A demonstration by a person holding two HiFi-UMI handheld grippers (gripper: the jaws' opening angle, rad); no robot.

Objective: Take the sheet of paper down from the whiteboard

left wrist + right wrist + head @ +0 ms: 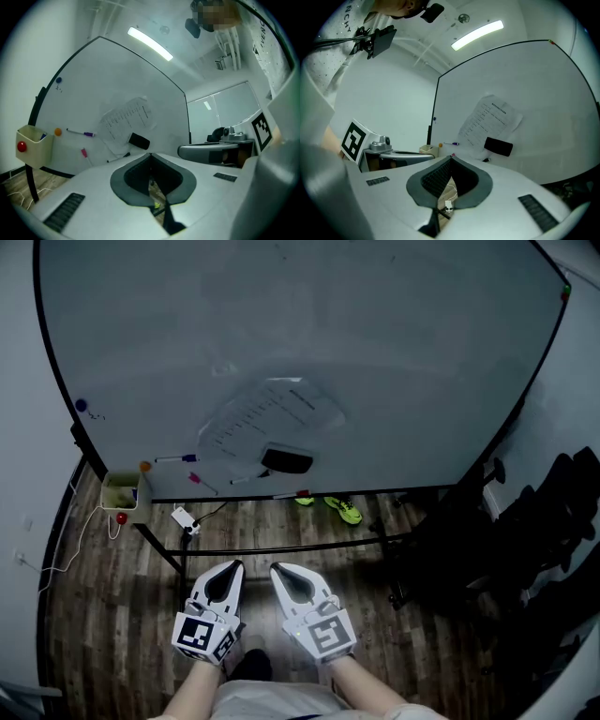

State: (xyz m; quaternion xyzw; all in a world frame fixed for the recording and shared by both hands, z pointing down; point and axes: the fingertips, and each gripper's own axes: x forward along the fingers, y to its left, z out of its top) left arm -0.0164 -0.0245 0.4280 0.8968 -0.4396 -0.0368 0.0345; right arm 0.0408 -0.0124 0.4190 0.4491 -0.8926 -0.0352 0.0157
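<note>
Wood-plank floor (112, 615), whiteboard (375, 352) on a dark stand ahead, pale wall to the left.

Task item: sheet of paper (272, 418) is flat on the whiteboard, low and slightly left of centre, a little above the bottom edge. A black eraser (287, 461) lies across its lower right part and looks to be what pins it; no other magnet or tape can be made out on the sheet.

Other items on the board: purple-capped marker (178, 458) and pink marker (202, 484) toward the bottom left, and a yellow box (122, 491) at the bottom left corner.

Left tongs (230, 568): clenched, tips together, nothing between them.
Right tongs (278, 570): clenched too, and empty.
Both are held level, side by side, pointing at the board and well apart from it.

Step, as judged: the very start. The reach is not yet made and the sheet is untouched.

Next move, as judged: bring both tongs forward to the lower middle of the board and release the jaws. One should take the eraser off while the other pinches a free edge of the sheet, or it may slide down.
</note>
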